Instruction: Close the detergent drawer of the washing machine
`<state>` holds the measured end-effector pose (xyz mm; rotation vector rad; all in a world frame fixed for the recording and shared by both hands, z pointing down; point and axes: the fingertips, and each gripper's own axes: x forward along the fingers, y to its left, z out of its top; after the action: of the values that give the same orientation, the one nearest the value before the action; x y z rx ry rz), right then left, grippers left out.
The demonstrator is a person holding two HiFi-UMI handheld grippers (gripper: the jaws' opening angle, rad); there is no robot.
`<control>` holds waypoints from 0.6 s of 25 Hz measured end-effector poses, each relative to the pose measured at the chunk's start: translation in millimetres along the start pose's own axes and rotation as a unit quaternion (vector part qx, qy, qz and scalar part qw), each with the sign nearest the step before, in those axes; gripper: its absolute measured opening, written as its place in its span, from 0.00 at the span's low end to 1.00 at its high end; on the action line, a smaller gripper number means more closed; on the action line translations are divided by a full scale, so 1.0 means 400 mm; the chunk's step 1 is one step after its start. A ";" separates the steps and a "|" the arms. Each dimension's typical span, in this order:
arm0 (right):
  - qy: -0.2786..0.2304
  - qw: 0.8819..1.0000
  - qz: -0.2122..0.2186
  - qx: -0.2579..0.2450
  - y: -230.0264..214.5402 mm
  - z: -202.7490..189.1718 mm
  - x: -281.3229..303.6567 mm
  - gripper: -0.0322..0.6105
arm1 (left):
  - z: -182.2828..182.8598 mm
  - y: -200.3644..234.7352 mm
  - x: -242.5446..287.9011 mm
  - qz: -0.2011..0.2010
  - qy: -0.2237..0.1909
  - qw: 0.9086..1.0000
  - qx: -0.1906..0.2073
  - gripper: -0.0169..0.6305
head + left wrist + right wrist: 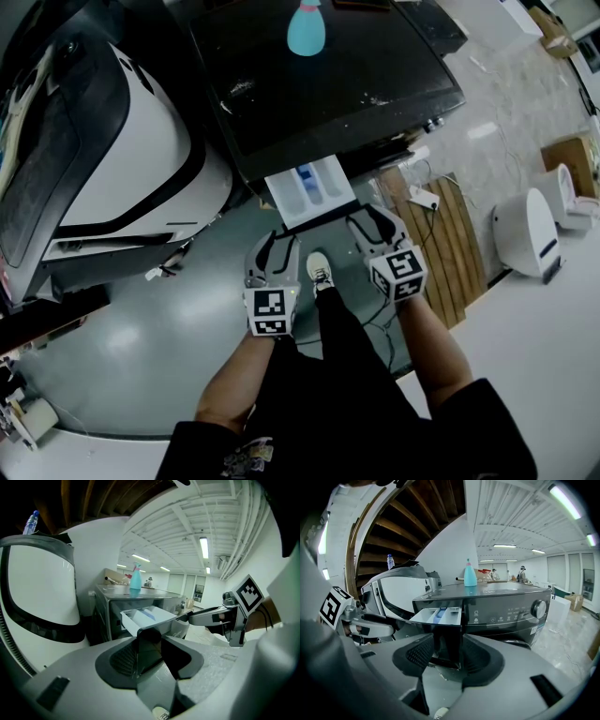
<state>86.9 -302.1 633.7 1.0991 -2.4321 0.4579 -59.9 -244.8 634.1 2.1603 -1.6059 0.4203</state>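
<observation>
The dark washing machine point(319, 94) stands ahead of me with its white detergent drawer point(309, 190) pulled out, blue and white compartments showing. My left gripper point(278, 242) sits at the drawer's front left corner and my right gripper point(367, 221) at its front right corner. In the left gripper view the drawer's dark front panel point(149, 641) fills the space between the left gripper's point(151, 645) pads. In the right gripper view the same panel point(447, 639) stands between the right gripper's point(448, 645) pads, touching both sides. The control knob point(538, 608) is at the machine's right.
A teal spray bottle point(307, 28) stands on the washer's top. A large white-and-black appliance point(103, 141) crowds the left. A wooden pallet point(452, 239) with cables and a white device point(525, 232) lie to the right. My shoe point(320, 272) is on the grey floor below the drawer.
</observation>
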 end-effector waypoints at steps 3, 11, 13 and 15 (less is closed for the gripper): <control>-0.002 1.000 0.000 0.000 -0.004 0.006 0.013 0.35 | 0.007 0.011 0.010 0.004 -0.002 1.000 0.003 0.27; -0.007 1.000 -0.001 0.002 -0.015 0.038 0.062 0.35 | 0.032 0.053 0.043 0.017 -0.005 1.000 -0.002 0.28; -0.006 1.000 -0.002 0.003 -0.018 0.047 0.077 0.35 | 0.040 0.066 0.052 0.022 -0.006 1.000 -0.004 0.28; -0.006 1.000 -0.003 0.004 -0.022 0.057 0.093 0.35 | 0.049 0.079 0.062 0.027 -0.008 1.000 -0.007 0.28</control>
<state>65.8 -341.2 634.0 1.1160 -2.4391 0.4605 -83.1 -283.1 633.7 2.1194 -1.6740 0.4087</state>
